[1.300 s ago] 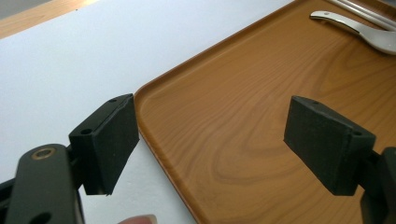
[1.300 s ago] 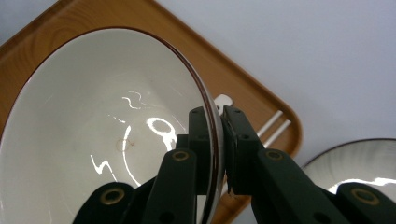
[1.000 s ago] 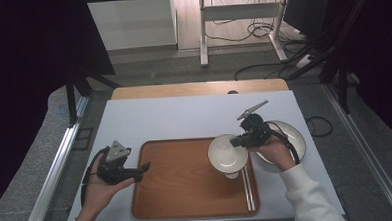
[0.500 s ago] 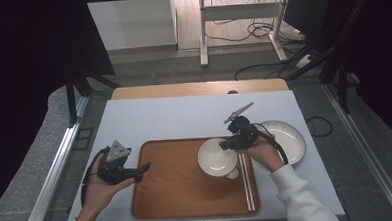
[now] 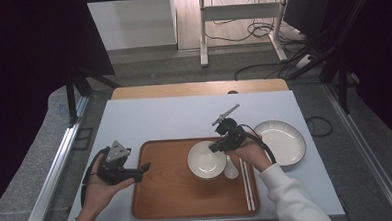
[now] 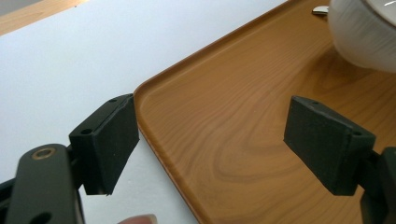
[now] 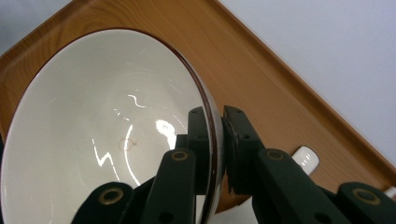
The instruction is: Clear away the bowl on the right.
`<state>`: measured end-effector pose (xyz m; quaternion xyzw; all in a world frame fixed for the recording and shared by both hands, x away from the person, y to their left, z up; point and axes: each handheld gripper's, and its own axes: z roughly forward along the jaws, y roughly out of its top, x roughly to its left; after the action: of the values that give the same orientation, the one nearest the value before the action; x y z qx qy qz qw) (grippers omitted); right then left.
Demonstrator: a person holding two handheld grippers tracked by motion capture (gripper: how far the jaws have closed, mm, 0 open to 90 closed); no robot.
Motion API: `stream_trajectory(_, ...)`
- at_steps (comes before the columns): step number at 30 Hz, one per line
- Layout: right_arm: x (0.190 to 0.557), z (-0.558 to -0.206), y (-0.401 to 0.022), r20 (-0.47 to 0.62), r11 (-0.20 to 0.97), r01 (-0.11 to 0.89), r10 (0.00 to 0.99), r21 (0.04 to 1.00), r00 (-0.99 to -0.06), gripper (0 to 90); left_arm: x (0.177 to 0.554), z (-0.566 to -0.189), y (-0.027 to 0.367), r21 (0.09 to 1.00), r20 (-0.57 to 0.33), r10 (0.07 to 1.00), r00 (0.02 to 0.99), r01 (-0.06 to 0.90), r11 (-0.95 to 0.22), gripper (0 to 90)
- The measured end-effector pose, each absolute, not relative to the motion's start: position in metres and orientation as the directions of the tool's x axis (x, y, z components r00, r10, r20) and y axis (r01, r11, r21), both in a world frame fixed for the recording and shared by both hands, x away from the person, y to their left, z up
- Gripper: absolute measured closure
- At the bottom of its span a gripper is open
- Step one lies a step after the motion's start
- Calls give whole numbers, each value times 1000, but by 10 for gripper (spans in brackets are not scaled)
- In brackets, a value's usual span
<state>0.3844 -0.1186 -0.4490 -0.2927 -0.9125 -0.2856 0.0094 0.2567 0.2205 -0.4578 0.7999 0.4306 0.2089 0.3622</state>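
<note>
A white bowl [image 5: 206, 160] with a dark rim hangs just above the wooden tray [image 5: 167, 192], right of its middle. My right gripper [image 5: 216, 146] is shut on the bowl's right rim; in the right gripper view the bowl [image 7: 93, 130] tilts, one jaw inside its wall and one outside. A white spoon [image 5: 230, 170] and a pair of chopsticks [image 5: 247, 183] lie on the tray's right side. My left gripper [image 5: 145, 167] stands open over the tray's left edge, its fingers [image 6: 109, 140] wide apart above the tray [image 6: 224, 140] with nothing between them.
A white plate [image 5: 281, 142] sits on the white table top [image 5: 174, 119] right of the tray. The wooden table edge lies at the back. Cables and a metal stand are on the floor beyond.
My right gripper has carried the bowl leftward and slightly down, from beside the plate to over the tray. The left gripper has stayed where it was.
</note>
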Motion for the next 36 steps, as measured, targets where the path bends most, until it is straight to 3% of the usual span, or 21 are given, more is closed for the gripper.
stream_trajectory(36, 406, -486, -117, 270, 650, 619, 561, 442, -782, 808, 255, -458, 221, 759, 23, 840, 541, 538, -367, 178)
